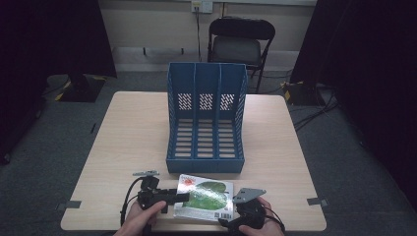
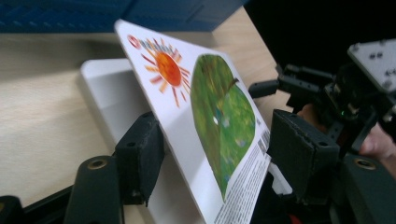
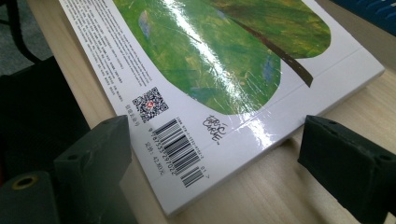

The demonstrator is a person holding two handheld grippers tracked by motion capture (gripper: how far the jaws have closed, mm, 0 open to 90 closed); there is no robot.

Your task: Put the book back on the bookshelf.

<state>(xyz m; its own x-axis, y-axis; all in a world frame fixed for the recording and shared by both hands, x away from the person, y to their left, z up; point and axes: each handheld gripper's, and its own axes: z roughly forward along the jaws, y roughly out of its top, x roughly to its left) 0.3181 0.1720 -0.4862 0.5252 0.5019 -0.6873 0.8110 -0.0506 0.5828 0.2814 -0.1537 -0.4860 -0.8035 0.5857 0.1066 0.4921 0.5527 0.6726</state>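
Note:
A book [image 1: 204,196] with a green leaf and an orange sun on its cover lies at the table's near edge, in front of the blue file rack [image 1: 206,123]. My left gripper [image 1: 184,197] comes at it from the left. In the left gripper view the cover [image 2: 219,116] stands lifted off the white page [image 2: 107,93] beneath. It passes between the jaws of that gripper [image 2: 219,156]: one pad lies under it, the other stands apart, so it is open. My right gripper [image 1: 236,209] is open at the book's near right corner [image 3: 187,154], with a jaw on each side [image 3: 222,156].
The three-slot blue file rack stands upright mid-table, its open side facing me. Bare wooden table [image 1: 128,137] lies to its left and right. A black folding chair [image 1: 238,42] stands beyond the far edge. The table's near edge is just behind both hands.

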